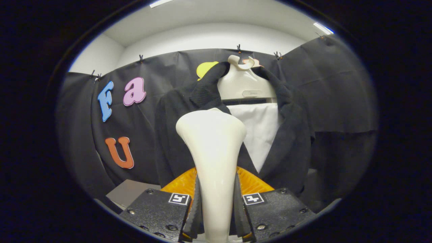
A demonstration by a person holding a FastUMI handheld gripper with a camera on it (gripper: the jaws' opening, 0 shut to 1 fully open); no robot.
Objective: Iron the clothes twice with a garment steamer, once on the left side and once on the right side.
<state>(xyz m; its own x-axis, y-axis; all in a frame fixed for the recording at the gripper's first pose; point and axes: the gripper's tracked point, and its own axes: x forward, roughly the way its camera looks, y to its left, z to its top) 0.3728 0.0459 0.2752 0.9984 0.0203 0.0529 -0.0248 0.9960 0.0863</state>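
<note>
Gripping steamer (212, 141) handle, gripper (216, 209) jaws clamped both sides, facing jacket (290, 141).

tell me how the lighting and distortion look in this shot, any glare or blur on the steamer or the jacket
Gripper view: strong fisheye bend, the booth wall's top edge bowing. The steamer, clamped between the fingers of the gripper, is brightly lit with soft sheen but no blown-out glare, and looks sharp. The black jacket on its hanger beyond reads dark with little fold detail. The ceiling lights are overexposed.
</note>
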